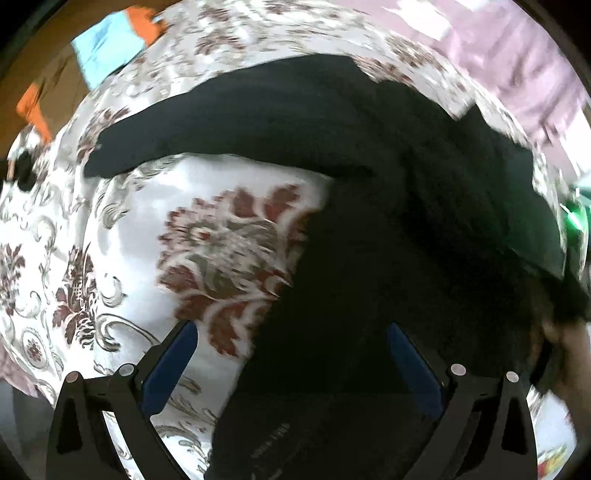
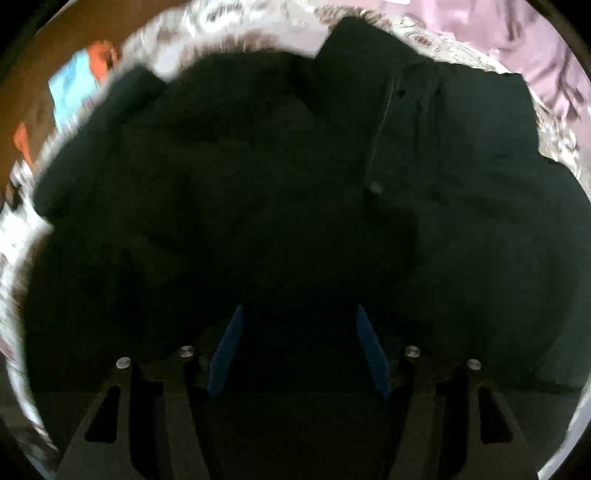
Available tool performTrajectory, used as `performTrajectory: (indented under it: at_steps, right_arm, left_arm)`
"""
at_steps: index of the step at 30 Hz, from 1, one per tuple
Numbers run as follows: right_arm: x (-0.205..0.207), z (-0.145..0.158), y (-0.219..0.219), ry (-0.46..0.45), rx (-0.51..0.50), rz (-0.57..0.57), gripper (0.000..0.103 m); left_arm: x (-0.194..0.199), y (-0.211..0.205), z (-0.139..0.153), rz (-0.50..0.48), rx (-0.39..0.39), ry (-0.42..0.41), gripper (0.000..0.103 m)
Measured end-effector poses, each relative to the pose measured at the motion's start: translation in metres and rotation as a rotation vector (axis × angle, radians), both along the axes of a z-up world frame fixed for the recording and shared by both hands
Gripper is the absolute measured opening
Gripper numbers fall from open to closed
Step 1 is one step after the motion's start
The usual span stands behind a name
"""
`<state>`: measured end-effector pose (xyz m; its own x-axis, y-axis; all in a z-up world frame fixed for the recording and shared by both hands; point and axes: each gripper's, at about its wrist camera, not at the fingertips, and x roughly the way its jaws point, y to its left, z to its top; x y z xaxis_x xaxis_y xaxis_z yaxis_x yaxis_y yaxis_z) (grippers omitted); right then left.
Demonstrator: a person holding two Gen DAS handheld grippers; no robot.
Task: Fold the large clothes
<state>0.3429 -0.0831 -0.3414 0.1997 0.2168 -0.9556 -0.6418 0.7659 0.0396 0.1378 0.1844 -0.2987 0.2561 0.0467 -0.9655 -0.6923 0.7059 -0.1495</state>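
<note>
Left gripper (image 1: 291,328): blue-padded fingers (image 1: 173,362) standing wide apart, nothing pinched between them. The left finger is hanging over the floral bedspread (image 1: 122,236); the right finger is sitting over the black garment (image 1: 388,206), whose edge is running between the two. Contact with the cloth: cannot tell, view blurred.

Right gripper (image 2: 299,317): fingers (image 2: 227,354) parted at a moderate width, gap showing only dark fabric behind. Whether any fold is lying between the pads cannot be told; all is dim and smeared.

The black garment (image 2: 258,184) is lying spread on the bedspread (image 2: 229,33). In the left wrist view one long dark band, a sleeve or leg, is stretching leftward across the pattern, with the bulk of the cloth massing to the right. In the right wrist view the garment is filling nearly the whole frame, a seam running down its upper right part.

Beyond the bed: a light blue item (image 1: 107,44) with orange beside it at upper left, pinkish fabric (image 1: 517,62) at upper right.
</note>
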Motion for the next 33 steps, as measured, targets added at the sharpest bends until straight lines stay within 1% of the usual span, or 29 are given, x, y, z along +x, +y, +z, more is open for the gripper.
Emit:
performTrajectory:
  at_steps: [2,3,4,5,6,7,8,9,10,11,13,15,18,20,26,27,29,30,31,32,33]
  right_arm:
    - [-0.008,0.018,-0.005,0.023,0.073,-0.027,0.06]
    - [-0.015,0.026,-0.011,0.037,0.104,-0.032,0.063]
    - [-0.025,0.034,-0.019,0.054,0.128,-0.034,0.063]
    - [-0.031,0.038,-0.027,0.061,0.136,-0.033,0.063]
    - [-0.033,0.039,-0.035,0.074,0.132,-0.032,0.063]
    - [-0.043,0.045,-0.044,0.082,0.139,-0.03,0.063]
    - [-0.042,0.046,-0.048,0.087,0.138,-0.031,0.063]
    - [-0.047,0.048,-0.055,0.091,0.133,-0.031,0.063]
    - [-0.05,0.047,-0.058,0.094,0.125,-0.029,0.063]
    - [-0.043,0.046,-0.062,0.097,0.118,-0.027,0.063]
    - [-0.053,0.046,-0.068,0.101,0.104,-0.016,0.063]
    - [-0.042,0.043,-0.053,0.102,0.099,0.002,0.063]
    - [-0.041,0.038,-0.021,0.102,0.1,0.03,0.063]
    - [-0.039,0.038,-0.007,0.104,0.106,0.041,0.063]
    - [-0.036,0.035,0.037,0.09,0.136,0.088,0.063]
    - [-0.035,0.035,0.042,0.086,0.139,0.095,0.063]
    - [-0.034,0.035,0.055,0.077,0.147,0.113,0.063]
    - [-0.033,0.035,0.062,0.071,0.149,0.121,0.063]
    - [-0.031,0.034,0.067,0.067,0.154,0.126,0.063]
    - [-0.029,0.034,0.074,0.063,0.161,0.13,0.063]
    - [-0.027,0.033,0.08,0.058,0.167,0.134,0.063]
  left_arm:
    - [-0.008,0.024,-0.005,0.052,-0.006,-0.019,0.103]
    - [-0.012,0.039,-0.008,0.082,0.006,-0.027,0.103]
    - [-0.014,0.05,-0.01,0.105,0.015,-0.033,0.103]
    - [-0.02,0.071,-0.014,0.147,0.018,-0.049,0.103]
    - [-0.025,0.089,-0.018,0.188,0.007,-0.073,0.103]
    - [-0.029,0.104,-0.022,0.219,-0.005,-0.093,0.103]
    - [-0.033,0.121,-0.027,0.263,-0.027,-0.122,0.103]
    - [-0.04,0.146,-0.036,0.321,-0.079,-0.178,0.103]
    - [-0.043,0.161,-0.042,0.36,-0.112,-0.206,0.103]
    - [-0.046,0.177,-0.05,0.394,-0.144,-0.231,0.103]
    - [-0.046,0.198,-0.061,0.442,-0.186,-0.273,0.103]
    - [-0.045,0.221,-0.075,0.502,-0.249,-0.344,0.103]
    - [-0.045,0.243,-0.099,0.614,-0.368,-0.438,0.102]
    - [-0.046,0.254,-0.117,0.694,-0.42,-0.475,0.102]
    - [-0.034,0.271,-0.146,0.79,-0.479,-0.527,0.102]
    - [-0.033,0.276,-0.151,0.818,-0.486,-0.543,0.101]
    - [-0.032,0.285,-0.156,0.865,-0.505,-0.575,0.095]
    - [-0.03,0.288,-0.158,0.879,-0.516,-0.593,0.087]
    - [-0.028,0.292,-0.159,0.88,-0.517,-0.595,0.074]
    - [-0.025,0.295,-0.158,0.871,-0.506,-0.58,0.066]
    - [-0.021,0.297,-0.157,0.85,-0.491,-0.558,0.042]
